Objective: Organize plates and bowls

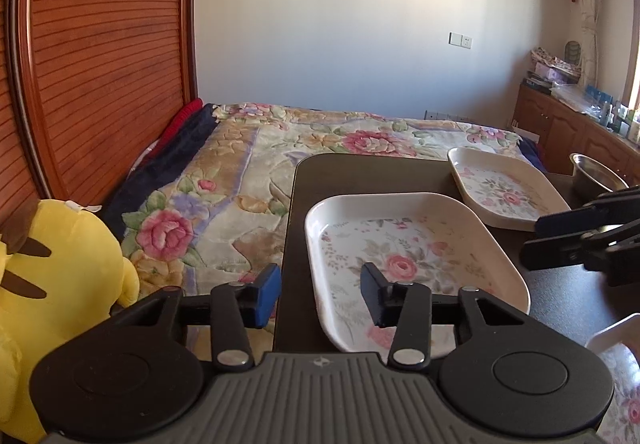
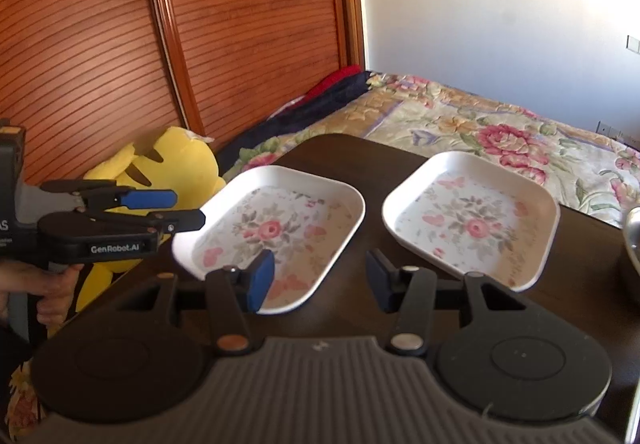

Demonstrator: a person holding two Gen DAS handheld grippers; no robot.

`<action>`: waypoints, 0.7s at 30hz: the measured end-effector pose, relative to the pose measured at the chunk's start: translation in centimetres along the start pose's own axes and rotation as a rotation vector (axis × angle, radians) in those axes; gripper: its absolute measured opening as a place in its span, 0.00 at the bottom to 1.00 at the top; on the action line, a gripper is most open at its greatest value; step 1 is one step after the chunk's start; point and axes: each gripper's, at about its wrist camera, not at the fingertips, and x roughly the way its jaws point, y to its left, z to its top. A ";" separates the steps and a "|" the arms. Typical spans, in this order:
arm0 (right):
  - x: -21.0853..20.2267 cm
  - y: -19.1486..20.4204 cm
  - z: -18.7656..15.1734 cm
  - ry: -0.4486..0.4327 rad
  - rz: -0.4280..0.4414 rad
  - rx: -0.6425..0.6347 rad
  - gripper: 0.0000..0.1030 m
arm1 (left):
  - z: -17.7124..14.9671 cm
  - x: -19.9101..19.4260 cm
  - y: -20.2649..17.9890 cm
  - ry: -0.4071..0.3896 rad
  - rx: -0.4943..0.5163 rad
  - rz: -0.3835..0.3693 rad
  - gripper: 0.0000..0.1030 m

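We see two floral plates (image 2: 280,232) (image 2: 472,219) side by side on bench (image 1: 360,171), unstacked, steel bowl (image 1: 596,171) at far right edge. Left hand-held gripper (image 1: 320,296) and right hand-held gripper (image 2: 320,280) both half-open, holding nothing. Stacking still left, we reckon.

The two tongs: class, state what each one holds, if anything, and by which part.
Nothing is held. The left tongs stand open above the near floral plate and the table edge, and the right tongs stand open above the table, gripping neither plate.
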 end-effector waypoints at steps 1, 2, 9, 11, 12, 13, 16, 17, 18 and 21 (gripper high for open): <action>0.4 -0.2 0.2 0.011 0.001 0.004 0.50 | 0.1 0.3 0.1 0.003 -0.001 -0.002 0.40; 0.8 -0.3 0.3 0.022 0.003 0.009 0.49 | 0.1 0.5 0.2 0.007 -0.003 -0.004 0.38; 3.2 -1.2 0.7 0.096 0.028 0.042 0.36 | 0.0 1.5 0.6 0.023 -0.014 -0.014 0.27; 3.6 -1.3 0.6 0.107 0.032 0.049 0.36 | 0.0 1.8 0.7 0.025 -0.016 -0.018 0.22; 3.8 -1.4 0.6 0.112 0.034 0.052 0.35 | 0.0 1.9 0.7 0.027 -0.018 -0.019 0.20; 3.9 -1.5 0.7 0.116 0.037 0.055 0.33 | 0.0 2.0 0.8 0.032 -0.019 -0.020 0.16; 4.3 -1.6 0.7 0.126 0.043 0.056 0.30 | -0.1 2.2 0.7 0.036 -0.019 -0.022 0.15; 4.3 -1.6 0.7 0.127 0.044 0.056 0.29 | -0.2 2.2 0.7 0.036 -0.019 -0.024 0.15; 4.3 -1.6 0.7 0.129 0.046 0.056 0.28 | -0.2 2.2 0.7 0.036 -0.020 -0.025 0.15; 4.5 -1.7 0.7 0.138 0.055 0.064 0.28 | -0.2 2.3 0.8 0.036 -0.020 -0.027 0.15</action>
